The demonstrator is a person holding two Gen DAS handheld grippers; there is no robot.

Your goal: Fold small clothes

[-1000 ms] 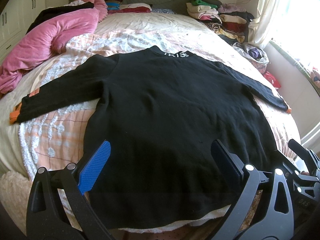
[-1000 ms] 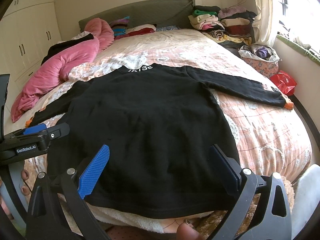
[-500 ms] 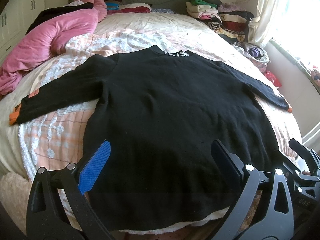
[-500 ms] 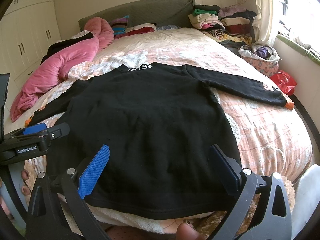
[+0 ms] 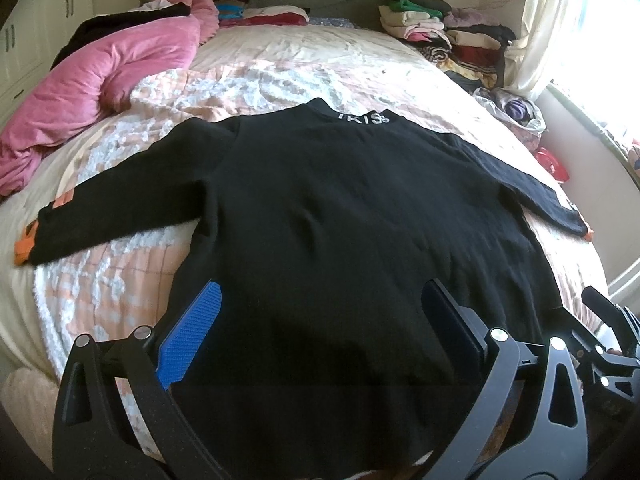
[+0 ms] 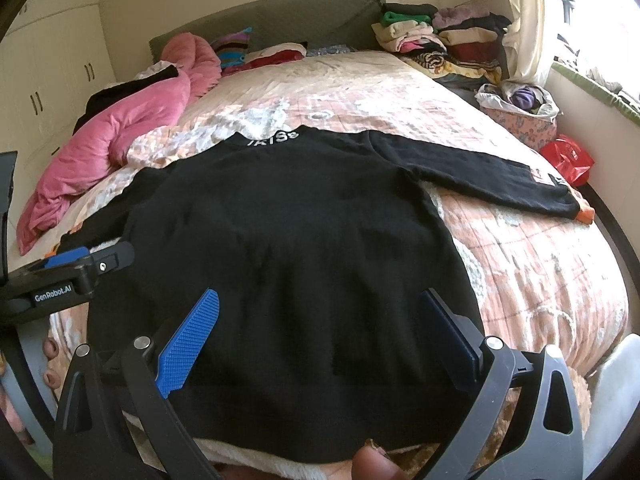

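A black long-sleeved sweater (image 5: 340, 220) lies flat on the bed with both sleeves spread out and white letters on its collar; it also shows in the right wrist view (image 6: 288, 248). Its cuffs are orange. My left gripper (image 5: 320, 320) is open and empty, held above the sweater's hem on the left side. My right gripper (image 6: 320, 320) is open and empty, above the hem on the right side. The left gripper's body (image 6: 68, 280) shows at the left of the right wrist view, and the right gripper's body (image 5: 608, 340) at the right of the left wrist view.
The bed has a peach and white quilt (image 5: 120, 280). A pink duvet (image 5: 104, 80) is bunched at the far left. Folded clothes (image 5: 440, 36) are stacked at the far right by the headboard. A bag of clothes (image 6: 520, 108) and a red bag (image 6: 568, 156) sit beside the bed near the window.
Both grippers have barely moved. The sweater lies as before.
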